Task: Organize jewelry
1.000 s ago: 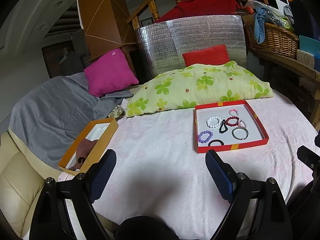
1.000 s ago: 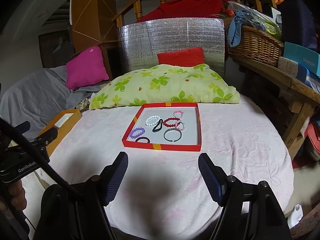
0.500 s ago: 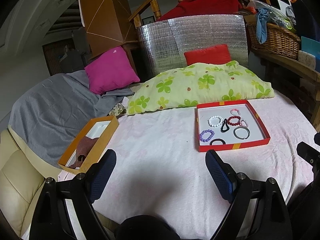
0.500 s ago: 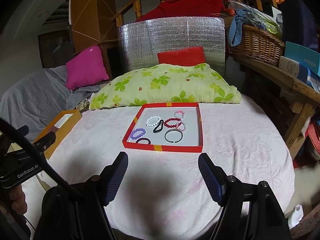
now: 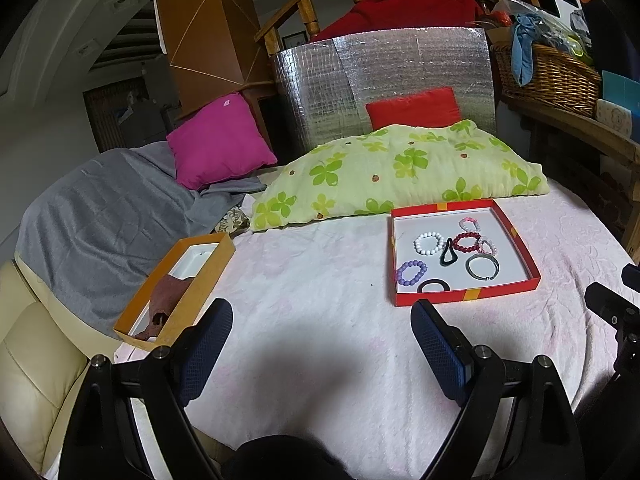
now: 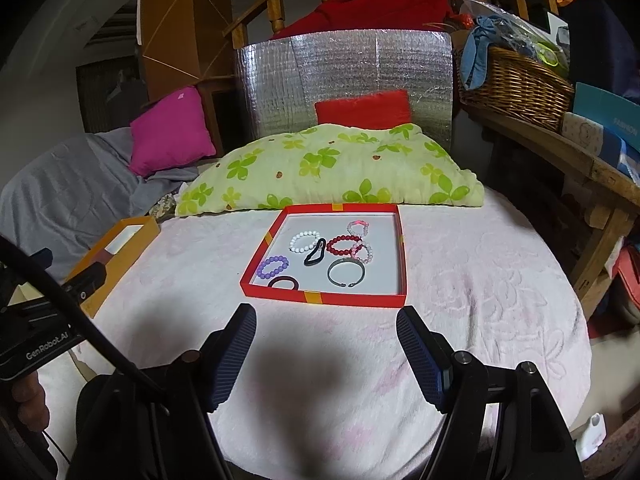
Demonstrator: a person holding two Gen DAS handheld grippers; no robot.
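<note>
1. Across the pink-covered bench (image 6: 480, 320), I see the red tray (image 6: 324, 299) lying flat just ahead of my right hand-held gripper (image 6: 326, 354); every bracelet sits inside it.
2. My right hand-held gripper hangs short of the tray with its jaws wide and nothing between them. My left hand-held gripper (image 5: 322, 346) is equally wide and empty, with the orange box (image 5: 208, 276) just beyond its left finger.
3. I judge the white bead bracelet (image 6: 305, 241), the purple bead bracelet (image 6: 273, 266) and the dark red bead bracelet (image 6: 343, 244) to be light, floppy and prone to rolling. I would pinch across one side of the loop, not span it.
4. I expect the grey open bangle (image 6: 346, 272) to be stiff and slippery, so I would grip its band away from the gap.
5. I read the black hair tie (image 6: 285, 282), close to the tray's near wall, as soft; the wall may crowd my fingers.
6. The dark red bracelet touches the small pink ones (image 6: 361, 252), so lifting it could drag them.
</note>
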